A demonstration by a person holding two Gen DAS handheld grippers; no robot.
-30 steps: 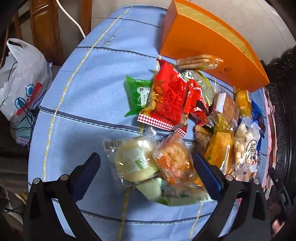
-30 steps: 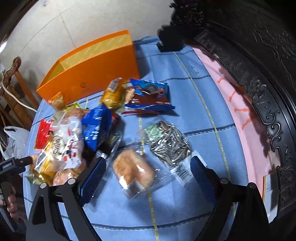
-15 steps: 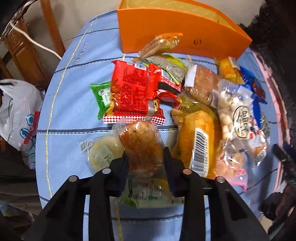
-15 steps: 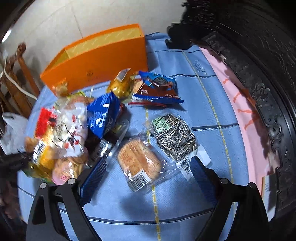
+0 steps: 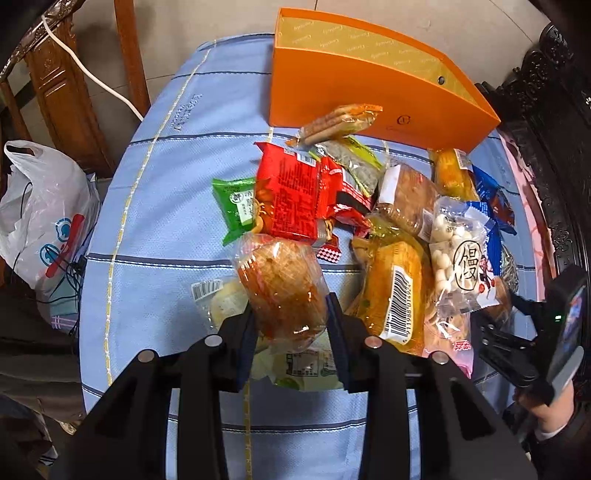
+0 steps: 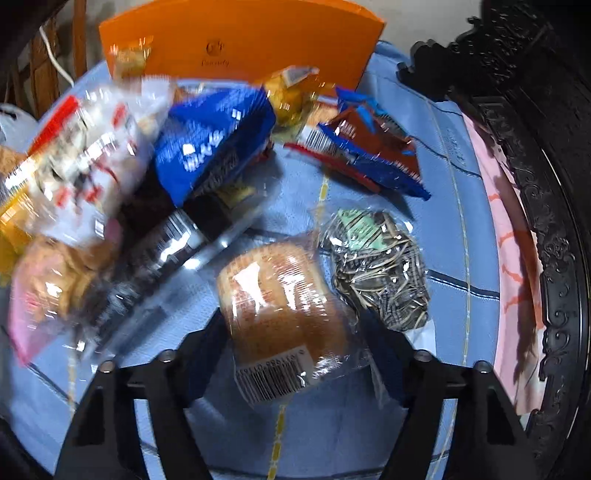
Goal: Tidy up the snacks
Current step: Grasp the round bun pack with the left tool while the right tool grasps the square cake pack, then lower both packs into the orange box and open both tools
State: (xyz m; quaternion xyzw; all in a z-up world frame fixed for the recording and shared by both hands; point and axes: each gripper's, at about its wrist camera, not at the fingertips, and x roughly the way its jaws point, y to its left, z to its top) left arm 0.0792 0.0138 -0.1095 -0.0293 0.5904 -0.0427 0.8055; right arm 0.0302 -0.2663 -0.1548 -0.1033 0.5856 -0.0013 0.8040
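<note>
Between left gripper point(image 5: 291, 325) jaws: clear-wrapped brown bread roll point(image 5: 282, 291), clamped; right gripper point(image 6: 291, 354) jaws apart around barcode-labelled clear-wrapped bun point(image 6: 277, 314); white puff bag point(image 5: 461, 258) reads "馒".

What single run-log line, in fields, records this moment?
left gripper: shut on bread packet, lifted | right gripper: closing around bun packet | orange box: no snacks seen inside

Pale tiled floor point(image 5: 229, 22), wooden chair point(image 5: 66, 92), dark carved furniture point(image 6: 535, 155)
</note>
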